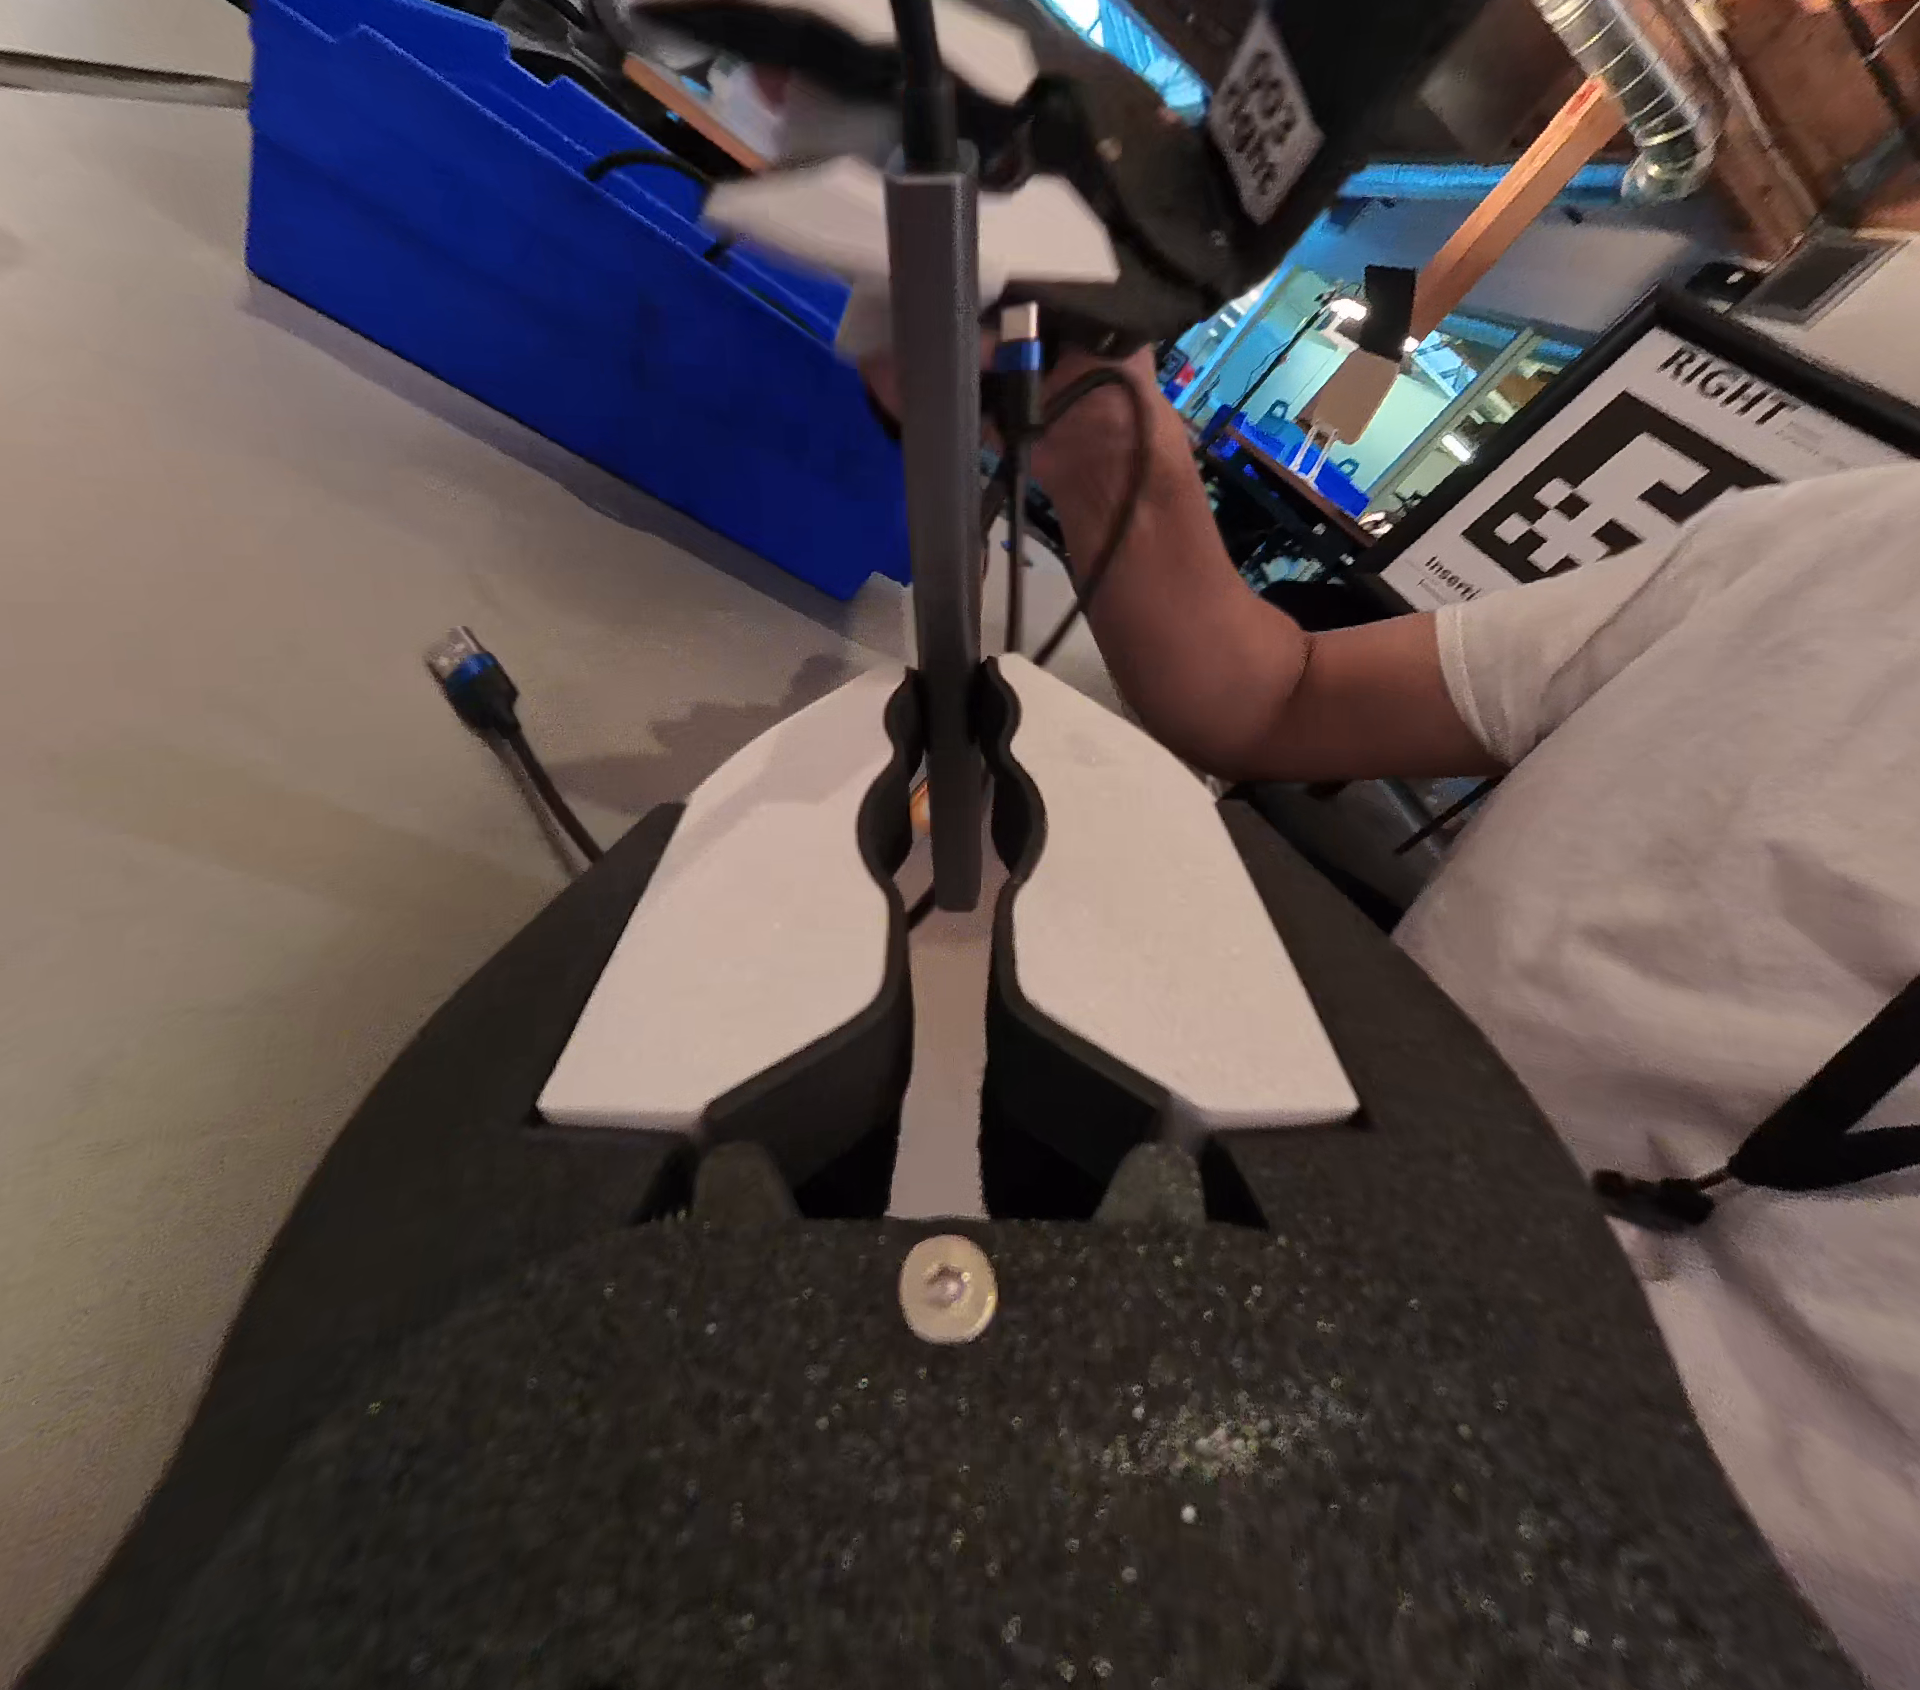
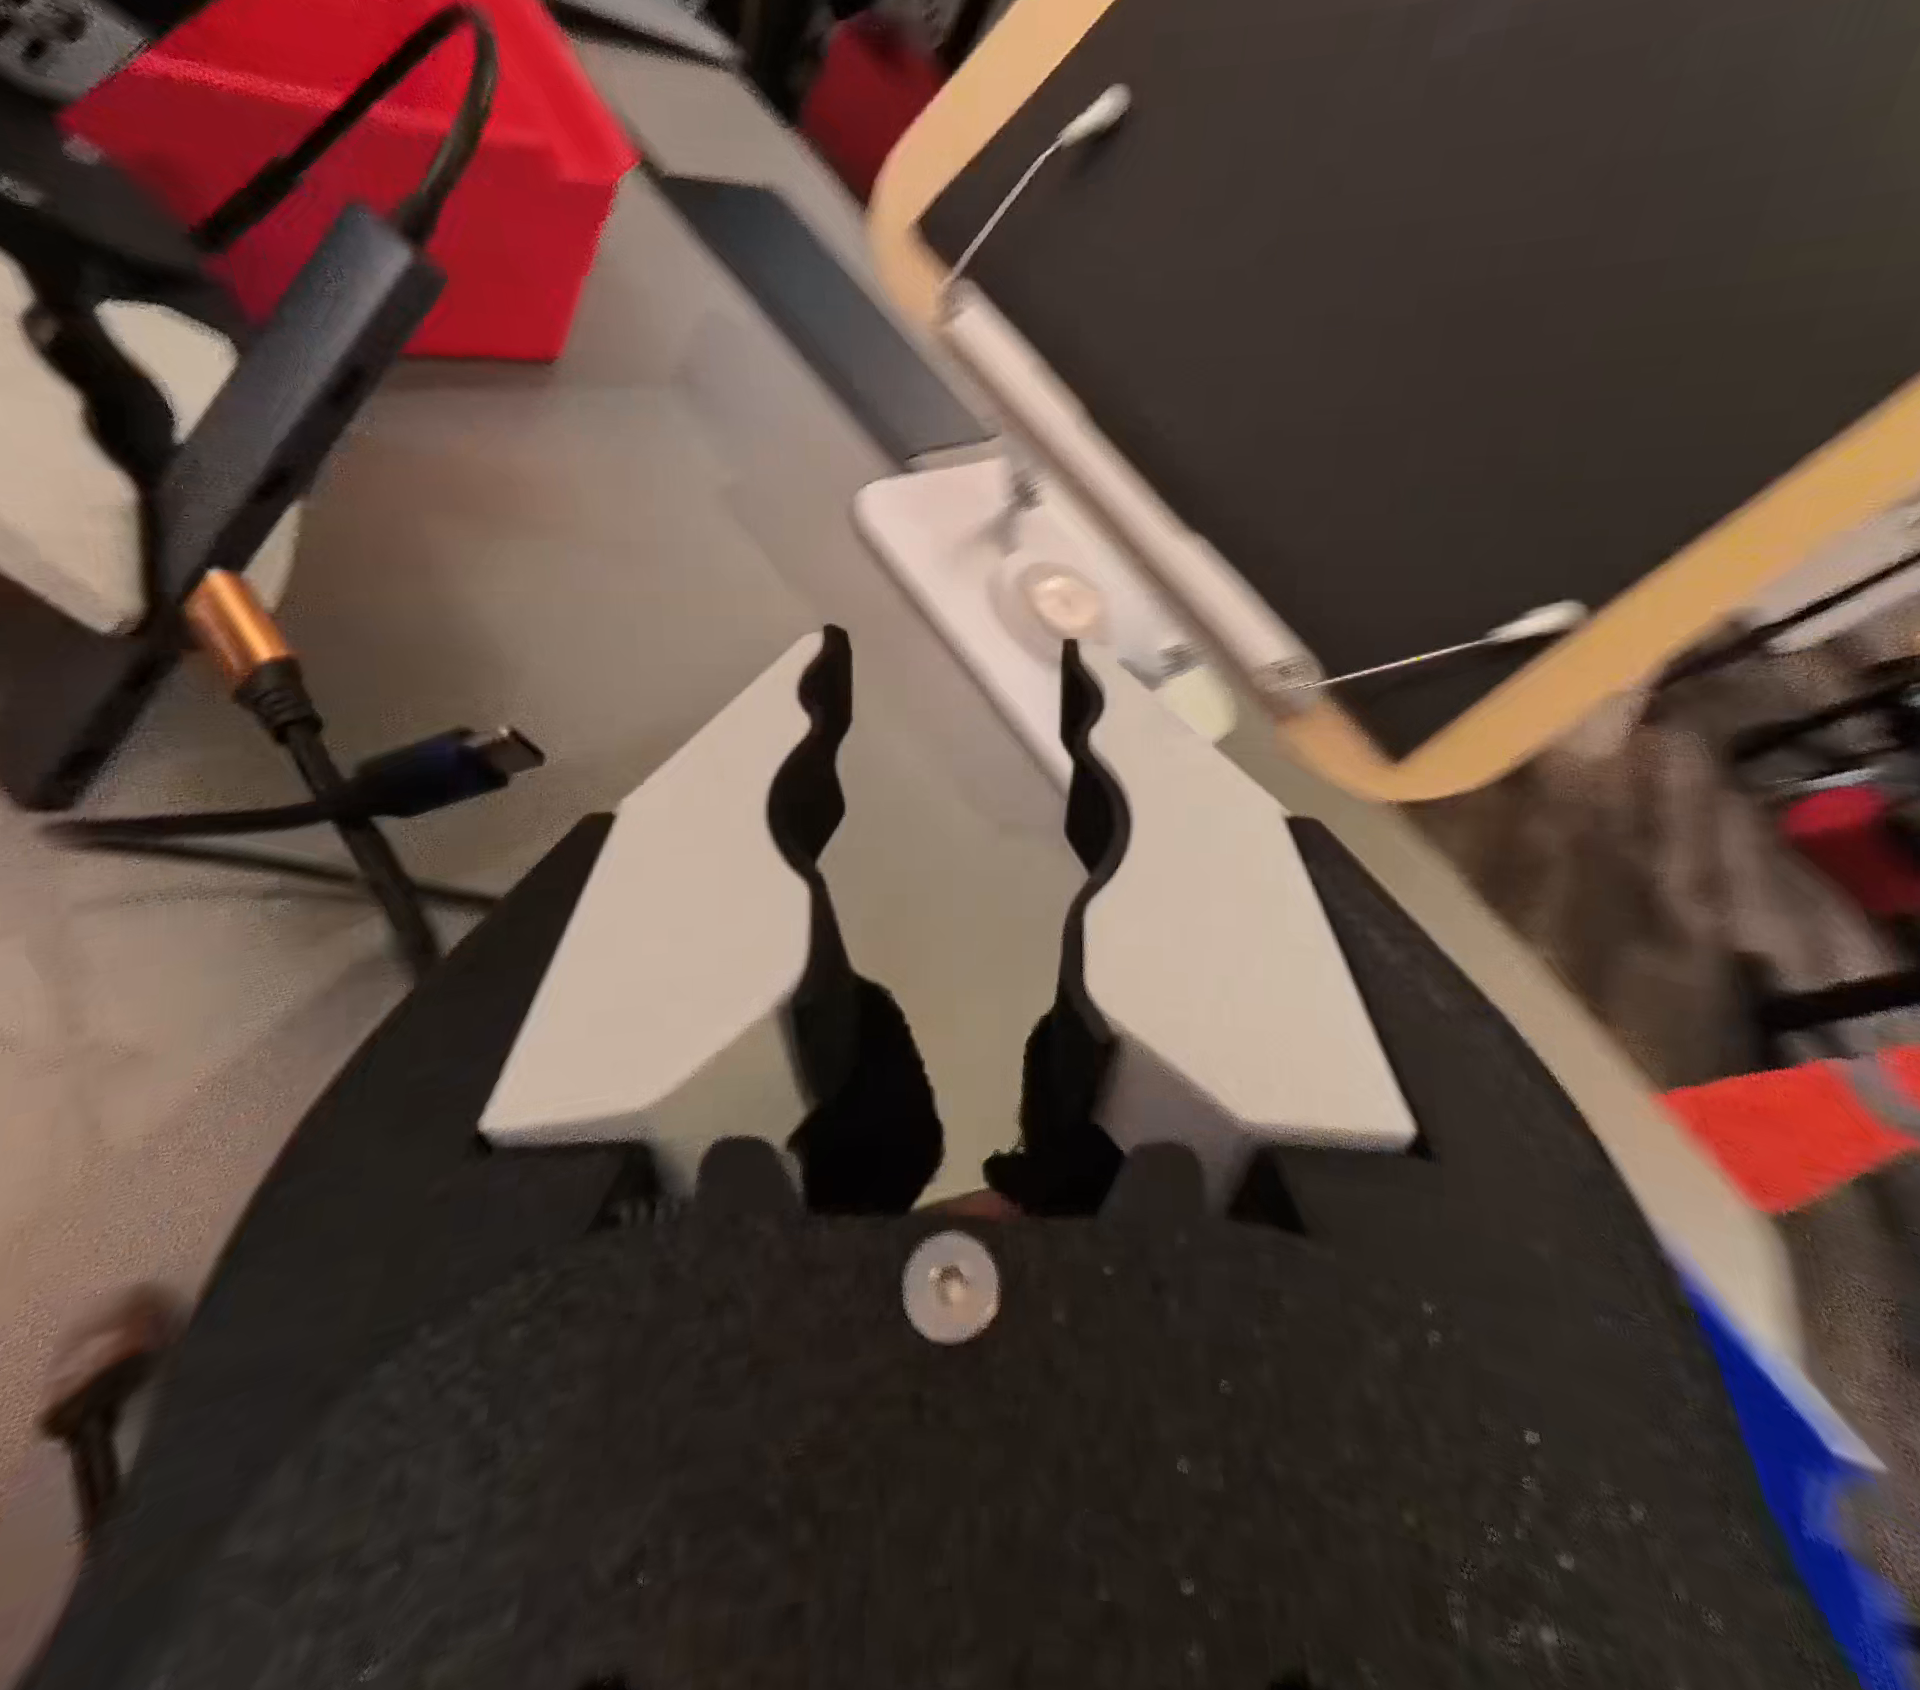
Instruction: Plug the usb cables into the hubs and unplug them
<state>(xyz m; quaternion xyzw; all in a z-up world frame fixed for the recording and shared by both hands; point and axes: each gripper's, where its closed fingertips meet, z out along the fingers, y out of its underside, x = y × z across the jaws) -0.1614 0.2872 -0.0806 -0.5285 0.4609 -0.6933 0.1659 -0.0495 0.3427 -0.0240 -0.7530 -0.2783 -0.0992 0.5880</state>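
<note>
Between left claw pads: slim grey hub, clamped | right claw apart, empty

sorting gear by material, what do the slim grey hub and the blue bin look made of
Grey hub, clamped in the left gripper: probably anodised metal, judging by its matte, even sheen and crisp straight edges; it could be painted plastic. Blue bin: moulded plastic, uniformly saturated colour with stepped moulded walls.

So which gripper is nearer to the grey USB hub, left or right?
Left. The left gripper is shut on the grey USB hub. The right gripper is open, apart from it.
</note>
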